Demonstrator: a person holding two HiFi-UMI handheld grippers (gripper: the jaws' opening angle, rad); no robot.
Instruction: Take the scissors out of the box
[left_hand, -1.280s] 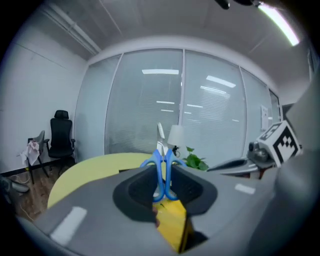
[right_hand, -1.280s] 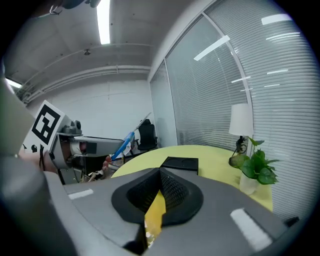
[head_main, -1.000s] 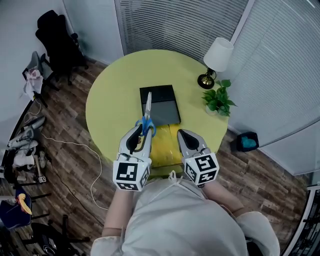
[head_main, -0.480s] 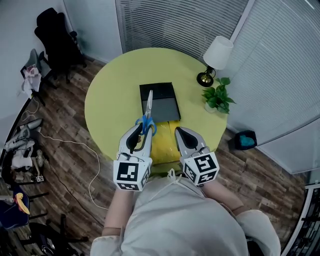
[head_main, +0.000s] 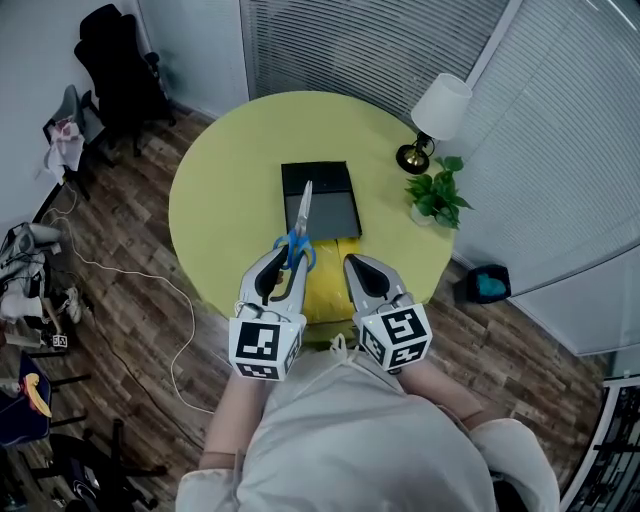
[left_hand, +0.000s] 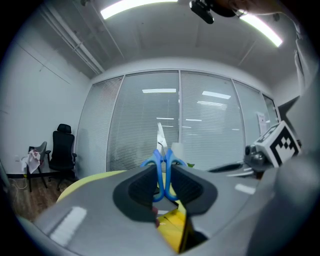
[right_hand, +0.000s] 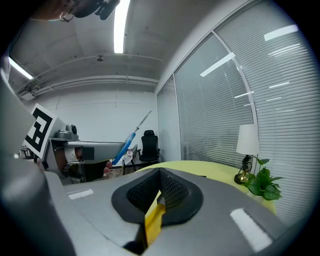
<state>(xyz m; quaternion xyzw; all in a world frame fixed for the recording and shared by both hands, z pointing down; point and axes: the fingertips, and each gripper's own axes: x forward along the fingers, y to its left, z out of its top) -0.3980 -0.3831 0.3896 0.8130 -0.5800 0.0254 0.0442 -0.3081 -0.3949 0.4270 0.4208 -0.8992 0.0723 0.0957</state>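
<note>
As the left claw (left_hand: 162, 169) clamps, blue-looped scissors (head_main: 302, 215) taper.

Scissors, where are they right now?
In the head view, the blue-handled scissors are clamped by the left gripper, with their blades pointing toward the black box on the round yellow table.

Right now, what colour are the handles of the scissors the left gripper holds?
Blue. The scissors' handles show best in the left gripper view.
</note>
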